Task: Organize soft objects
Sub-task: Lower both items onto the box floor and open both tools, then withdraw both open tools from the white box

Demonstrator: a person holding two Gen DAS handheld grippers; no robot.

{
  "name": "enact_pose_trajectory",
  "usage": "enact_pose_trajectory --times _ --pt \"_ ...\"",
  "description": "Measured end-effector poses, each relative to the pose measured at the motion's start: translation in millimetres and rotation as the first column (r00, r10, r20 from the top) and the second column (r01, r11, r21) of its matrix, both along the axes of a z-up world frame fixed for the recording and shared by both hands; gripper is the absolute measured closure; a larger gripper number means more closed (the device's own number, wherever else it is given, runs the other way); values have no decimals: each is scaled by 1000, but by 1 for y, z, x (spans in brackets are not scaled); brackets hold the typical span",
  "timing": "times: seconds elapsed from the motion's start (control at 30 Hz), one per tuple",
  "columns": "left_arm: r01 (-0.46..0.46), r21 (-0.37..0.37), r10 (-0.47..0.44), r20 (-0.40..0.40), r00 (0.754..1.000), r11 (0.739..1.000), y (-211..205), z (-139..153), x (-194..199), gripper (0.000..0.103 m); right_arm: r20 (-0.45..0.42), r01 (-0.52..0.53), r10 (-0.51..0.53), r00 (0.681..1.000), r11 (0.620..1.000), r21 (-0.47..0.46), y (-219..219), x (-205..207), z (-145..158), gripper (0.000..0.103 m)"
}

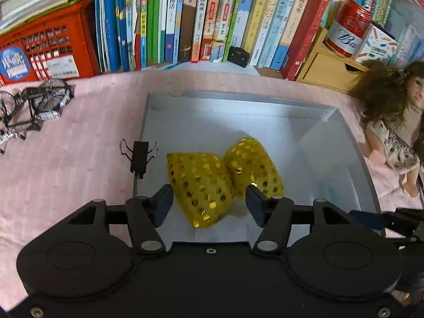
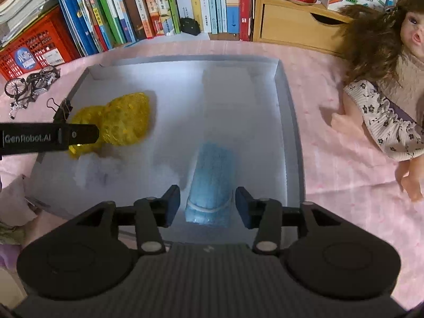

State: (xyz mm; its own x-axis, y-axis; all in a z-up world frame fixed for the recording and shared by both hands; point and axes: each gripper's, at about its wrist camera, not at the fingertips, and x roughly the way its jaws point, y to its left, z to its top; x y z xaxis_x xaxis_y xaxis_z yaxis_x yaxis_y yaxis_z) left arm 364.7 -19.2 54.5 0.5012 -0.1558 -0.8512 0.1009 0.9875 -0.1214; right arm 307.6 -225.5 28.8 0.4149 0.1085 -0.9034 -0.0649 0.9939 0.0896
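The yellow sequinned pouch (image 1: 201, 185) looks light, squashy and slippery; pinch its bulging middle. The blue rolled cloth (image 2: 210, 185) should compress, so grip mid-roll. Both the left gripper (image 1: 209, 201) and right gripper (image 2: 208, 205) have fingers spread, clear of each item in the grey tray (image 2: 238, 100).

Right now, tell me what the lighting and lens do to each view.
Left wrist view: fisheye bends the row of books; the yellow sequin bags glint but stay sharp. Right wrist view: glare washes out the white tray, and the yellow bags and blue towel roll look soft.
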Motion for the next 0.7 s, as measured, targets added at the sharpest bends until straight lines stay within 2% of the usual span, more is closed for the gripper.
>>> enact_pose_trajectory --times 0.07,0.23,0.47,0.7 --pt "2 1 -2 12 1000 1000 0 6 -5 36 11 0 0 1000 1000 0 0 -3 5 39" --pt "0 -18 0 41 999 1000 6 26 -24 31 57 -1 1 998 1000 7 0 -18 23 38" --pt "27 -20 -24 117 993 999 14 55 -65 28 163 -35 34 986 999 5 7 -49 55 35" --pt "37 -15 -34 198 980 999 22 73 -108 26 270 -83 81 959 997 -1 10 -92 78 30"
